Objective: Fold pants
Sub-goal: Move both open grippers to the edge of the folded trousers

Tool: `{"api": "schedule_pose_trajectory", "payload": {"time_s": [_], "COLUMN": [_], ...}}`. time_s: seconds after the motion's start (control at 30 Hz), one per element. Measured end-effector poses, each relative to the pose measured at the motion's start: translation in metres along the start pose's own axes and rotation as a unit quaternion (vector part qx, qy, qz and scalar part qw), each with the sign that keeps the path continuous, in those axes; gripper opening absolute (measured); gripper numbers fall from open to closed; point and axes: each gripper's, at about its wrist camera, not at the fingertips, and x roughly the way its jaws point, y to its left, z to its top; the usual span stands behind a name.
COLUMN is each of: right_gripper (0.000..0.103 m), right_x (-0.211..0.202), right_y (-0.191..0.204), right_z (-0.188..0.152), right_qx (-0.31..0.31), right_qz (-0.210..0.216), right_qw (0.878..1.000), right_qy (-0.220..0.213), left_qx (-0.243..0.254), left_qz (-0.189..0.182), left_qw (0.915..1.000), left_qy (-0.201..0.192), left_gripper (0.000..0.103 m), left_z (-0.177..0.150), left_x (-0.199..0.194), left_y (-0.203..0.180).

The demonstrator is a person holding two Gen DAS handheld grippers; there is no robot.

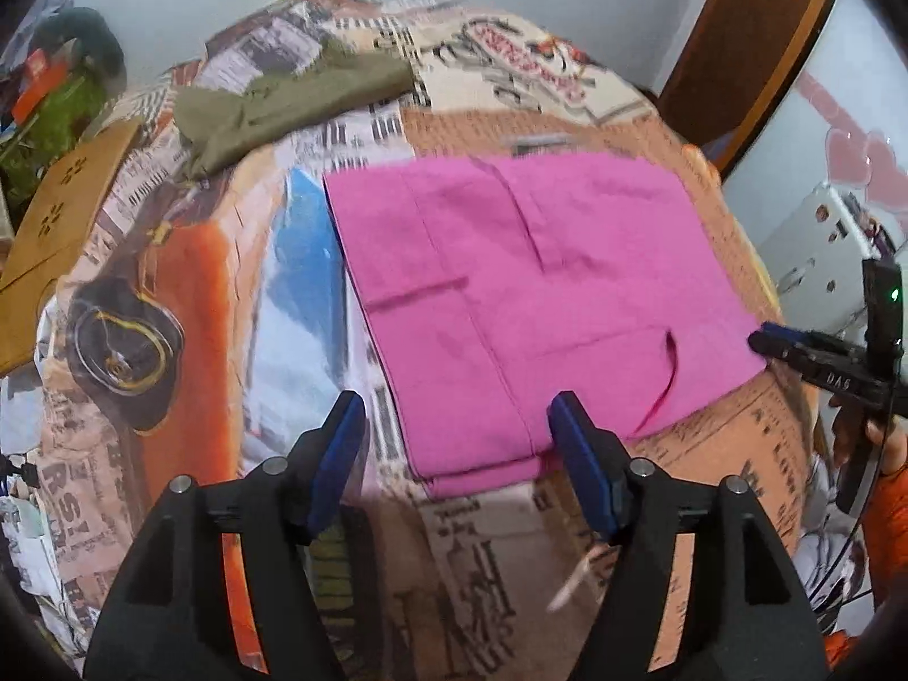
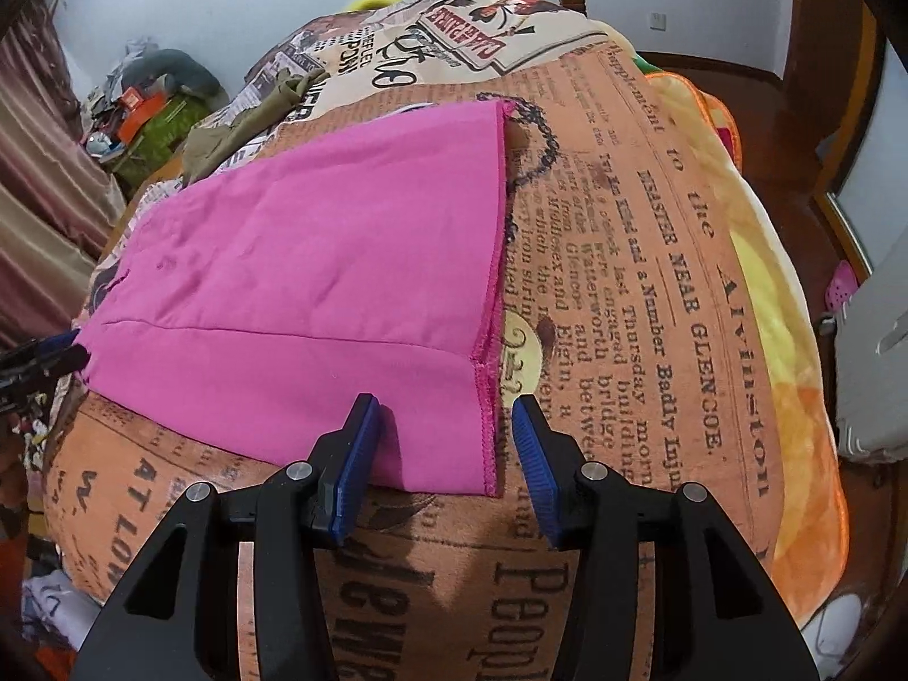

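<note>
- Left wrist view first: pink pants (image 1: 528, 295) lie folded into a flat, roughly square slab on the printed blanket (image 1: 187, 306), soft matte cloth with stitched seams and a curved pocket slit.
- Left gripper (image 1: 457, 425) hovers at the near corner of the slab, ribbed blue pads (image 1: 579, 454) spread wide, nothing pinched between them.
- Far right edge of this view, the right gripper (image 1: 794, 343) pokes in at the pants' corner; a hand (image 1: 868, 437) in an orange sleeve is cut off by the frame.
- Olive garment (image 1: 284, 102) sits crumpled beyond, motion-blurred, so its shape is hard to read.
- Over to the right wrist view: pants (image 2: 318, 261) show a serged, zigzag hem edge down their right side, layers stacked.
- Right gripper (image 2: 445, 425) straddles the near hem corner, fingers apart; whether the pads actually touch cloth, I cannot tell.
- Blanket (image 2: 652, 261) looks fleecy, newspaper print in orange and cream.
- Clutter at far left is too small to make out.
</note>
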Motion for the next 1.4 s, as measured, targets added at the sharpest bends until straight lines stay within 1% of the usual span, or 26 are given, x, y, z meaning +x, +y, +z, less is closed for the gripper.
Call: {"api": "schedule_pose_trajectory", "payload": {"time_s": [0.1, 0.2, 0.37, 0.5, 0.6, 0.77, 0.83, 0.9, 1.03, 1.17, 1.23, 1.4], "right_gripper": [0.045, 0.045, 0.045, 0.045, 0.045, 0.045, 0.045, 0.045, 0.045, 0.045, 0.045, 0.045], "right_x": [-0.006, -0.014, -0.019, -0.016, -0.009, 0.005, 0.011, 0.02, 0.036, 0.052, 0.061, 0.086], "right_y": [0.003, 0.005, 0.01, 0.009, 0.008, 0.002, -0.001, -0.006, -0.015, -0.025, -0.029, -0.037], "right_z": [0.009, 0.021, 0.046, 0.064, 0.078, 0.101, 0.11, 0.12, 0.134, 0.146, 0.152, 0.161], "right_qx": [-0.013, -0.02, -0.034, -0.036, -0.041, -0.039, -0.039, -0.037, -0.029, -0.023, -0.02, -0.011], "right_qz": [-0.007, -0.006, -0.009, -0.01, -0.013, -0.018, -0.02, -0.022, -0.024, -0.029, -0.029, -0.024], "right_qw": [1.0, 0.999, 0.997, 0.996, 0.996, 0.995, 0.995, 0.995, 0.996, 0.997, 0.997, 0.999], "right_qy": [-0.013, -0.029, -0.062, -0.076, -0.082, -0.087, -0.089, -0.088, -0.082, -0.074, -0.068, -0.046], "left_qx": [0.006, 0.0, -0.014, -0.034, -0.04, -0.053, -0.058, -0.065, -0.087, -0.092, -0.092, -0.096], "left_qz": [0.016, 0.025, 0.045, 0.04, 0.044, 0.037, 0.032, 0.025, 0.001, -0.014, -0.021, -0.022], "left_qw": [0.9995, 0.9989, 0.9979, 0.9977, 0.9974, 0.9974, 0.9975, 0.9976, 0.9961, 0.9953, 0.995, 0.9946], "left_qy": [-0.027, -0.039, -0.044, -0.042, -0.04, -0.031, -0.024, -0.009, 0.016, 0.029, 0.032, 0.03], "left_gripper": [0.069, 0.069, 0.069, 0.069, 0.069, 0.068, 0.063, 0.058, 0.053, 0.046, 0.045, 0.044], "left_z": [0.013, 0.028, 0.057, 0.075, 0.086, 0.104, 0.108, 0.112, 0.112, 0.109, 0.108, 0.106], "left_x": [-0.012, -0.014, -0.001, 0.012, 0.022, 0.043, 0.052, 0.065, 0.085, 0.096, 0.099, 0.1], "left_y": [0.004, 0.012, 0.029, 0.041, 0.047, 0.058, 0.062, 0.066, 0.075, 0.075, 0.073, 0.073]}}
